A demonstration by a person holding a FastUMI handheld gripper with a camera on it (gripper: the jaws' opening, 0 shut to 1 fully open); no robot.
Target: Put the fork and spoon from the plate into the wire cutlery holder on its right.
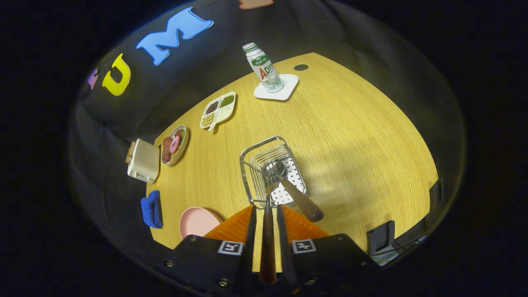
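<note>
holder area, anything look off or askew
Nothing spilled or damaged. The spoon leans tilted in the holder, handle out over its rim. The gripper jaws are shut on the fork, tines at the holder's near rim.

We see the holder (272, 173) just ahead of the claw (267, 218) on the bench (350, 136), with the spoon (288, 183) in it. The plate (197, 222) lies to its left, and the bottle (263, 68) stands on a coaster (284, 93) beyond.
</note>
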